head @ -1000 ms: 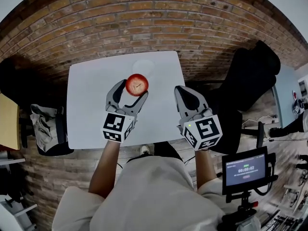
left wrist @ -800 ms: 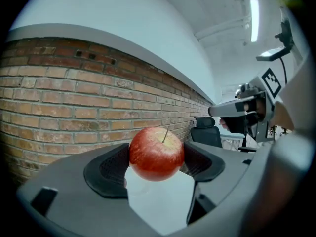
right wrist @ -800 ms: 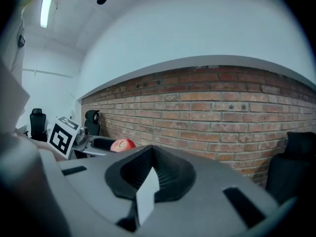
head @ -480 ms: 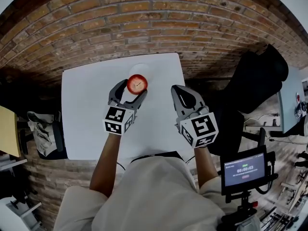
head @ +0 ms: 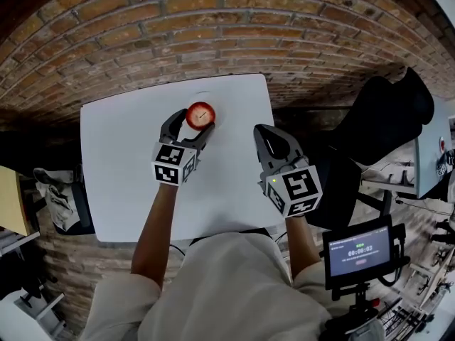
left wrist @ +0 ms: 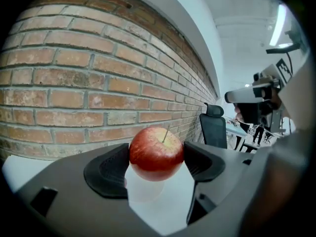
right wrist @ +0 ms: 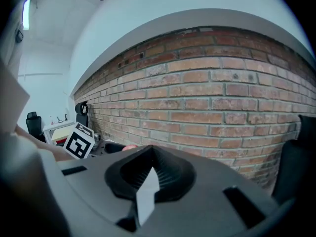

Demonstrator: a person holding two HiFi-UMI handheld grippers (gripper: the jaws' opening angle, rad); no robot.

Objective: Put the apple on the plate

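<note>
A red apple (head: 200, 114) (left wrist: 156, 153) sits between the jaws of my left gripper (head: 193, 122) (left wrist: 156, 158), which is shut on it, stem up. It hangs just over the white plate (left wrist: 142, 187), which shows pale below the apple. In the head view the plate (head: 204, 98) is a faint rim at the far edge of the white table (head: 121, 176), mostly hidden by the apple. My right gripper (head: 265, 136) (right wrist: 146, 181) is over the table's right edge, shut and holding nothing.
A brick wall (head: 213, 27) runs right behind the table's far edge. A black office chair (head: 384, 119) stands to the right, a small screen on a stand (head: 357, 251) at the near right, and a bag (head: 60, 197) on the floor at the left.
My left gripper has carried the apple away from me toward the table's far edge, over the plate. The right gripper has barely moved.
</note>
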